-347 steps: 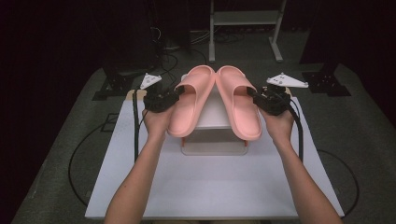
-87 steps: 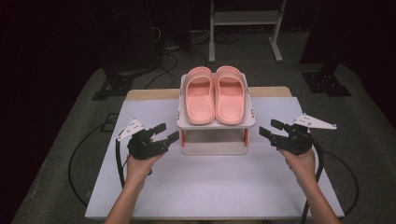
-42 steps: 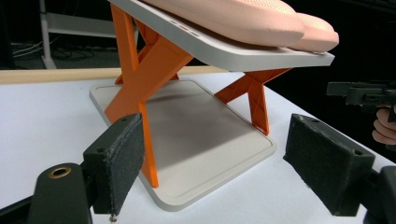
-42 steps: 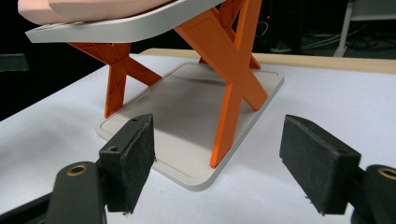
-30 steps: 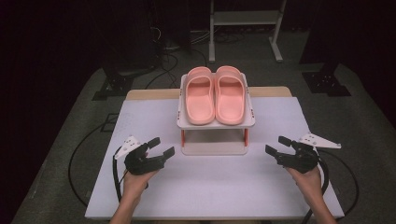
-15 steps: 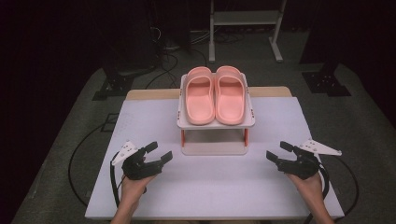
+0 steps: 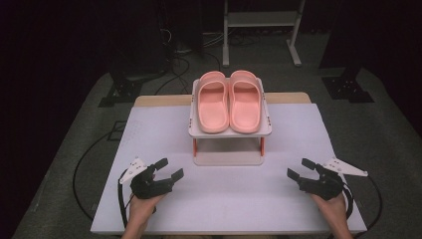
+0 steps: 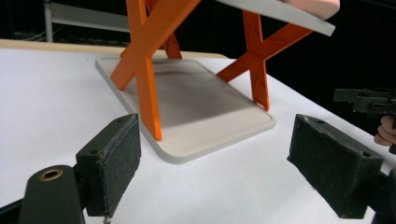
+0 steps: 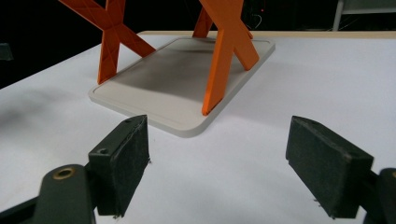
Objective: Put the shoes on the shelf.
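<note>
Both grippers wide open, nothing between the jaws, parked low at the tabletop's near corners.
Left gripper [image 7: 165, 172] near-left, right gripper [image 7: 300, 171] near-right. Slippers [image 7: 228, 100] on rack [image 7: 196, 130] at far-centre, side by side, long axes near-to-far, toes away. Versus a second ago: both hands lower and nearer the near edge; right jaws have just been opening.

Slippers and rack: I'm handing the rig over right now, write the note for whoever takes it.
Left gripper: open, nothing between its fingers, low over the near-left part of the white table.
Right gripper: open, nothing held, low over the near-right part.
Pink slippers: side by side on the top shelf of the small rack, toes away from the person. Lower shelf bare between orange legs.
Done: the pair sits on the rack, apart from both grippers.
Left: apparently nothing with the slippers; set the grippers down.
</note>
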Demonstrator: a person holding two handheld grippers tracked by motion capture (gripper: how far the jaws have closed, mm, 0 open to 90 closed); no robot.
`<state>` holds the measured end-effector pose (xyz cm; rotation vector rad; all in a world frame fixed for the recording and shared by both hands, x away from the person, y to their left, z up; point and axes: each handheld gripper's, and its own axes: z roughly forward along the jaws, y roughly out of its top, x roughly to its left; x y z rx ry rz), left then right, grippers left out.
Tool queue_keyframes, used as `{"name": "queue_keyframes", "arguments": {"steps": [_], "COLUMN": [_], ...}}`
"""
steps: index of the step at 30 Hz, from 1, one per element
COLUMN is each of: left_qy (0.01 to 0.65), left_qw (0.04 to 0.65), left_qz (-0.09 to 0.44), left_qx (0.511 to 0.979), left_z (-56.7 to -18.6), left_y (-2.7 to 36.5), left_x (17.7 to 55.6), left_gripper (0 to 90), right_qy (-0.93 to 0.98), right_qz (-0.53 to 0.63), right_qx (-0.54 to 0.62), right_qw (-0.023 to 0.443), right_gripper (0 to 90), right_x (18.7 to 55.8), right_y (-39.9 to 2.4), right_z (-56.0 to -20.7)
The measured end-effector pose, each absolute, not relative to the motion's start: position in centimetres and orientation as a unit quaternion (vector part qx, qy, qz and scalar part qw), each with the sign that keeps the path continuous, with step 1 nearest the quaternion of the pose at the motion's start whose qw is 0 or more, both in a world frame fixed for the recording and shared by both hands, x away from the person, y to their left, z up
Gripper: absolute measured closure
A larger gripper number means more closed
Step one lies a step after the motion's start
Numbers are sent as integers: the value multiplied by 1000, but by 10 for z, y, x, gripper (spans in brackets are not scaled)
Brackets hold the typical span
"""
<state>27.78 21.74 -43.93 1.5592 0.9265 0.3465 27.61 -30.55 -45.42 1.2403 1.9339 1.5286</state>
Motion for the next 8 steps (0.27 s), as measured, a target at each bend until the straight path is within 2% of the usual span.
{"name": "queue_keyframes", "arguments": {"steps": [8], "left_qy": [386], "left_qw": [595], "left_qz": [154], "left_qx": [688], "left_z": [-452], "left_y": [215], "left_x": [270], "left_gripper": [165], "right_qy": [679], "right_qz": [548], "right_qx": [446], "right_qw": [198], "right_gripper": [202], "right_x": [263], "right_y": [-312], "right_z": [-468]}}
